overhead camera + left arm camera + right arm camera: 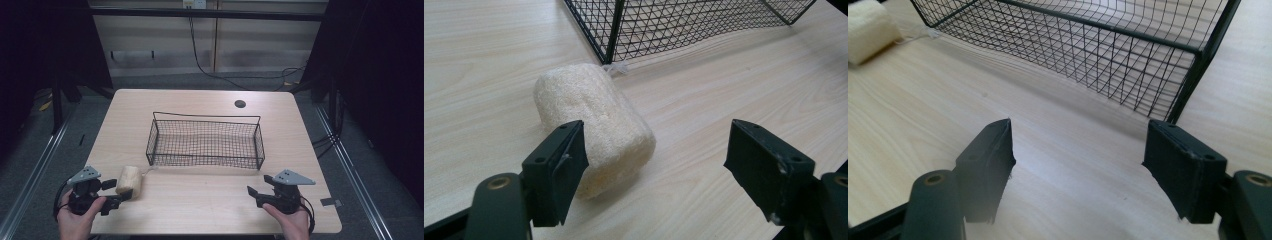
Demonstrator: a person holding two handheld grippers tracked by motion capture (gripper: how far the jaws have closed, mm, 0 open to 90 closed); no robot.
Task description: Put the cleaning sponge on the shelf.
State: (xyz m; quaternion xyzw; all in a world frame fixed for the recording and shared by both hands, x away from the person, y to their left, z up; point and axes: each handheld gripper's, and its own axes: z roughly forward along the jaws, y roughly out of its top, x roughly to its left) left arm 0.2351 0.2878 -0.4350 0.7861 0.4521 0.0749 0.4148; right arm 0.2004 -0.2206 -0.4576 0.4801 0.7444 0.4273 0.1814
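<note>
Loofah sponge (594,135) lies just ahead of the left gripper (656,150), overlapping its left finger (559,167); jaws spread wide, holding nothing. The right gripper (1080,155) likewise gapes empty.

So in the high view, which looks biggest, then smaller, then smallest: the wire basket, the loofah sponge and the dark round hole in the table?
1. The wire basket, by far the biggest.
2. The loofah sponge, much smaller, lying by the left gripper.
3. The dark round hole, the smallest, though it sits farther from the camera.
</note>
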